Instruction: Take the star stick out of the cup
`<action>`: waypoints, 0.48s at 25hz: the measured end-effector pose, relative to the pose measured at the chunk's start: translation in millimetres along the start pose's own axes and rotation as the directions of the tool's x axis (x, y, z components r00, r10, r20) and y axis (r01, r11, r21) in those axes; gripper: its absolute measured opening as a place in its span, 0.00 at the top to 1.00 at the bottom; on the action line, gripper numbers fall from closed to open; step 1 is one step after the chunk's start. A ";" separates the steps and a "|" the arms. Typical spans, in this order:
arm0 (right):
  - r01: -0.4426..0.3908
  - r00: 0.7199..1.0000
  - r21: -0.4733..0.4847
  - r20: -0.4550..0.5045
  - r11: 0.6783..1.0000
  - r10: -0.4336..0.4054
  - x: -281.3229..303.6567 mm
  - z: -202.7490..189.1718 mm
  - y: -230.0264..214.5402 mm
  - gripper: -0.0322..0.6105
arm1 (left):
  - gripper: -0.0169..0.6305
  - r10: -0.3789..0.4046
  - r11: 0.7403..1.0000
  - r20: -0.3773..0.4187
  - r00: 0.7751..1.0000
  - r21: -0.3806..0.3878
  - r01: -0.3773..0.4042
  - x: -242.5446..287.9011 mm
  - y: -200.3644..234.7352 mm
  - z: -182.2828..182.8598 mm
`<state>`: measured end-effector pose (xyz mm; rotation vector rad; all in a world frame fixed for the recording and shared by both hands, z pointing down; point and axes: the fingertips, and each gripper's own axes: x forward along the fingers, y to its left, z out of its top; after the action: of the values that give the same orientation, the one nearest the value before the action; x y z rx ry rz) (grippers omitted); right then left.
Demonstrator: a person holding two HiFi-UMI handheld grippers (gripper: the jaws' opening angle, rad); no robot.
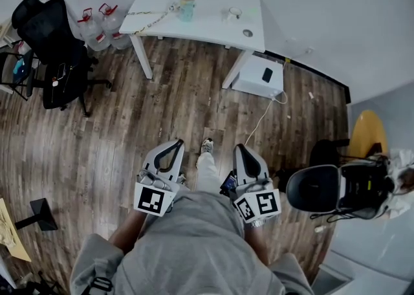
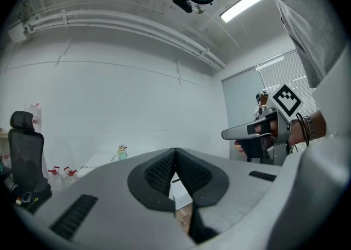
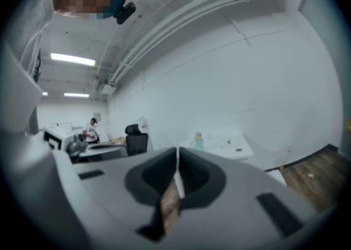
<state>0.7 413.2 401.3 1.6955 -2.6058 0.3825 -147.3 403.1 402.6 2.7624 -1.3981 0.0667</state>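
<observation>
- Looking down through the head view, I am seeing the person standing on the wood floor (image 1: 97, 151), well apart from the white table (image 1: 207, 25). They are holding the left gripper (image 1: 178, 143) and the right gripper (image 1: 239, 149) tucked close to the body, one on each side of a forward foot (image 1: 206, 146). I judge they are being carried this way because nothing is within reach. The cup (image 1: 187, 6) is sitting on the far side of the tabletop. The star stick is presumably standing in it, though from here it is too small to tell apart.
- Going to the left gripper view, its jaws are pressing together at the tips with nothing between them, pointing roughly level across the room. The cup (image 2: 122, 153) is showing small on the table beyond, left of the tips, and the right gripper is hanging alongside.
- Going to the right gripper view, its jaws are likewise meeting tip to tip, empty, and aiming toward the table. The cup (image 3: 198, 140) is showing just right of the tips. By my reading, the task is not yet getting under way, and walking over is coming first.
</observation>
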 end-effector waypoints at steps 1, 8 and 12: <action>-0.001 1.000 -0.001 0.000 1.000 0.001 4.5 0.7 -4.0 0.89 | 0.93 0.006 1.000 -0.003 1.000 -0.001 -0.006 4.4 3.0 -0.2; -0.028 1.000 0.002 -0.007 1.000 0.028 42.4 9.1 -30.3 0.89 | 0.93 0.021 1.000 -0.013 1.000 -0.001 -0.021 45.5 18.4 0.9; -0.035 0.999 0.005 -0.011 0.999 0.035 64.6 13.1 -48.2 0.89 | 0.93 0.022 1.000 -0.017 1.000 0.006 -0.022 72.7 25.4 0.2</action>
<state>19.0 333.9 407.2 1.6459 -2.6322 0.3979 -124.8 329.5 407.2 2.7444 -1.4265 0.0956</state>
